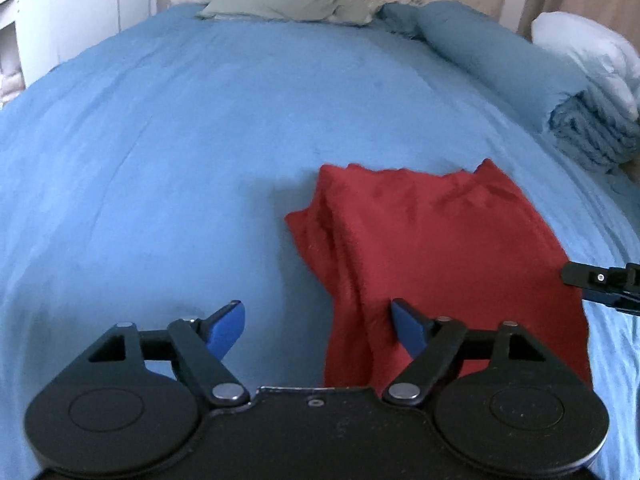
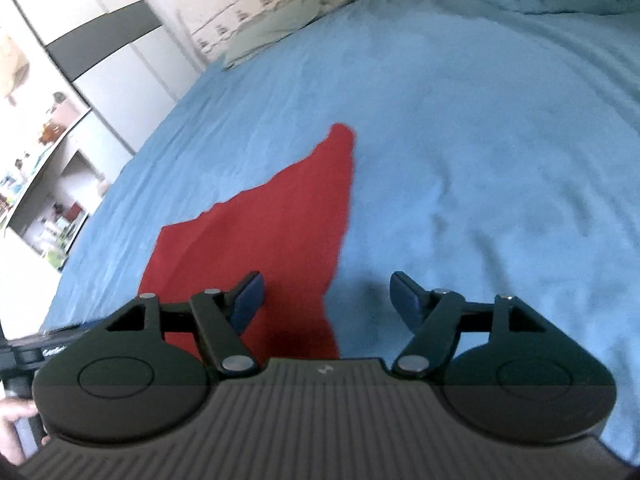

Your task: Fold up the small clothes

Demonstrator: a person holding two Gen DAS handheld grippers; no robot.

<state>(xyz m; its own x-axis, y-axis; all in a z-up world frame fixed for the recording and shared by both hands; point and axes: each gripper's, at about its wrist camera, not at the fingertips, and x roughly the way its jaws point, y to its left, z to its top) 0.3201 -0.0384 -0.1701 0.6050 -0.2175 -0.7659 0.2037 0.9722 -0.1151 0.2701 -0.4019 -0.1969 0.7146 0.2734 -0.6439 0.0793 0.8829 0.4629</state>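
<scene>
Red cloth lies on the blue bed, and from my left tongs it sits at about one o'clock. Its long axis runs from near me away toward twelve. My left tongs are released, gripping nothing; the right-hand pad overlaps the cloth's near left edge, though I cannot tell if it touches. My right tongs peek in at three o'clock, beside the cloth's right edge. Open bed spreads from nine to twelve; pillows stay well apart.

From my right tongs, the cloth lies at eleven o'clock, tapering to a far corner near twelve. These tongs are released too, straddling its near right edge. Bare bed lies from twelve to three. Both arms look about equally near.
</scene>
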